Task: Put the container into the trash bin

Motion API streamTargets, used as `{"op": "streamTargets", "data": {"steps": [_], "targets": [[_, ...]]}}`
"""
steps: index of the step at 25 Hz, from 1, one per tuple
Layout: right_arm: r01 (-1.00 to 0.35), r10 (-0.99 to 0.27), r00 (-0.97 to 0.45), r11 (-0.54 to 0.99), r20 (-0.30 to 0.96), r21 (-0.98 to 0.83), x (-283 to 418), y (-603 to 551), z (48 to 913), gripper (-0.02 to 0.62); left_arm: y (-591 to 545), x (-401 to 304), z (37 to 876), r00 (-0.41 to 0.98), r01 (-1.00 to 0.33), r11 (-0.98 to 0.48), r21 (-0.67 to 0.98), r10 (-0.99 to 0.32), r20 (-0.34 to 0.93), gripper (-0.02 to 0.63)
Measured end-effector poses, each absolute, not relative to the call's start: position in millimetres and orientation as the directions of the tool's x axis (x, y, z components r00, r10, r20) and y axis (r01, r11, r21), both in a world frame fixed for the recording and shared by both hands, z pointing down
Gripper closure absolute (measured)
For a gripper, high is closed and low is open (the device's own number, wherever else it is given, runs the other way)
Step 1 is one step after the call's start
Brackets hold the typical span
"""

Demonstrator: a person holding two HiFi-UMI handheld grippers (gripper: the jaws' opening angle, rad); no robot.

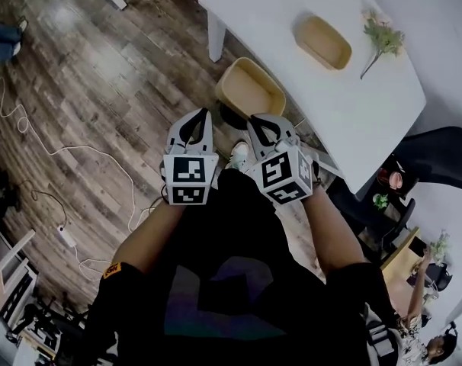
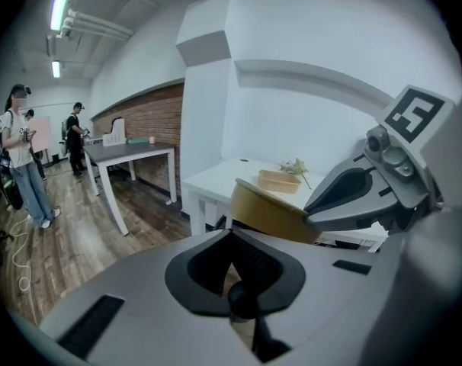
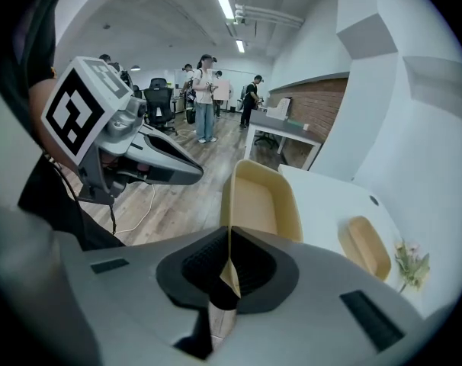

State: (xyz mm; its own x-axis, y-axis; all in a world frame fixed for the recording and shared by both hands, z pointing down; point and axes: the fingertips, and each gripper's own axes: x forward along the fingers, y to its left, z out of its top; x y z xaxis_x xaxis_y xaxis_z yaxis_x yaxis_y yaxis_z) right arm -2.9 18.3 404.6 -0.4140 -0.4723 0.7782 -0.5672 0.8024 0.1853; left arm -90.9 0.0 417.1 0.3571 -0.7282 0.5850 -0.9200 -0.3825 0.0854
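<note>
Plain from the head view: 1 white table (image 1: 353,105) carrying 1 tan container (image 1: 322,42) and 1 sprig (image 1: 383,38), with a 2nd container (image 1: 250,88) held just off its edge over the floor (image 1: 101,90). Clear only in the gripper views: right gripper (image 3: 229,231) clamped on that 2nd container's rim, left gripper (image 2: 232,231) closed on nothing.

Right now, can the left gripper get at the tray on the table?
Probably not directly. The left gripper is shut, and the container held by the right gripper hangs between it and the tray on the table; it would have to go around.
</note>
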Motion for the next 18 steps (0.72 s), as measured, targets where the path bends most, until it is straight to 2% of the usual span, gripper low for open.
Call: {"op": "streamTargets", "data": {"steps": [9,18], "targets": [[-0.613,-0.387,-0.423,0.788,0.819,0.056,-28.0,17.5,478.3,0.57,11.4,-129.0,458.9,0.302,-0.941,-0.326,0.087,-0.701,0.646,0.598],[-0.712,-0.32,-0.376,0.7,0.869,-0.05,2.4,28.9,590.7,0.569,20.2,-105.7,555.3,0.315,-0.93,-0.354,0.102,-0.619,0.72,0.598]]}}
